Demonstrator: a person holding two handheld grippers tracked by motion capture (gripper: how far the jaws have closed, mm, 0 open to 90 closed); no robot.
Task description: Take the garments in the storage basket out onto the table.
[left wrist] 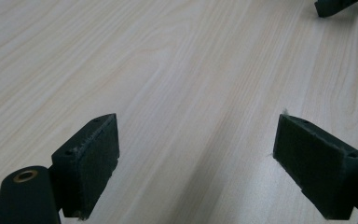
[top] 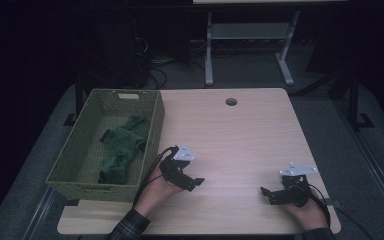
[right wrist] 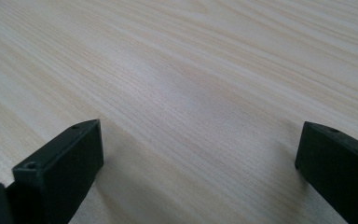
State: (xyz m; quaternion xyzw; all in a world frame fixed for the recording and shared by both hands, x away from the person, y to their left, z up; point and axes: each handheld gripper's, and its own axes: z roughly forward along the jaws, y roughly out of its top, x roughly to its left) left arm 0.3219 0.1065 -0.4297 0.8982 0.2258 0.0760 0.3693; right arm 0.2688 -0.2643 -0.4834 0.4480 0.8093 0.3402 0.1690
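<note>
Both grippers are resting low on the bare wooden table (top: 240,130) in the lower half of the high view, the left gripper (top: 192,183) lower centre and the right gripper (top: 269,194) lower right, each with its jaws standing wide apart and holding nothing. The green cloth (top: 122,147) is lying crumpled inside the woven basket (top: 67,165) at the left of the frame, well apart from both grippers. Judging from this, the putting-away seems to be finishing, since nothing is lying loose on the tabletop. The dim light is making the cloth's folds hard to read, so whether it is one piece or several cannot be told, and the basket's near wall is hiding part of its floor.
</note>
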